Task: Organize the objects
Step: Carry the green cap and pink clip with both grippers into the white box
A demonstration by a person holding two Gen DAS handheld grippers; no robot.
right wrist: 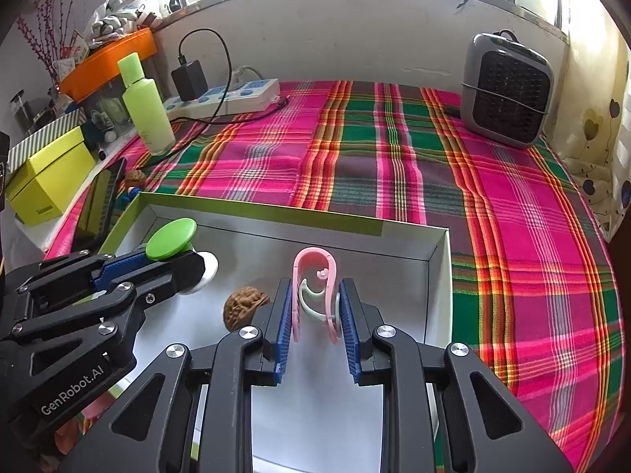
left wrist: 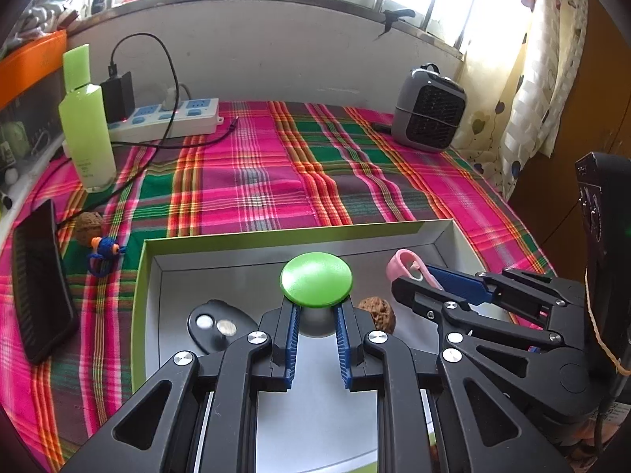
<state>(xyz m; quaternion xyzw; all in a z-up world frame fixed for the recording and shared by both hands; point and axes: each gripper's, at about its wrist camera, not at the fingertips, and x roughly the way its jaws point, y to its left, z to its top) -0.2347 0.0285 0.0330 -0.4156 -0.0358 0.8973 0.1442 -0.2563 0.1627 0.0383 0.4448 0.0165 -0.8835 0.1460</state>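
Two claws are both loaded over the shallow green-rimmed cardboard tray (left wrist: 146,276) on the plaid-clothed surface (left wrist: 252,181).

Left wrist view: your left claw (left wrist: 316,315) is clamped on the green dome-capped plastic knob (left wrist: 315,279), pads pinching its narrow neck under the cap. It hangs above the tray floor. A brown wrinkled walnut (left wrist: 376,314) and a black oval fob with two silver buttons (left wrist: 215,325) lie in the tray. A second walnut (left wrist: 88,226) and a small blue knitted toy (left wrist: 104,250) lie outside, left of the rim. Judged rigid and light; the smooth cap would slip, so keep hold at the neck.

Right wrist view: your right claw (right wrist: 315,307) is closed on the pink looped plastic clip (right wrist: 314,276), pads against its two legs, loop standing upward over the tray's middle. Thin plastic likely flexes and springs; grip the legs low and do not squeeze harder. The in-tray walnut sits just left of your pads.
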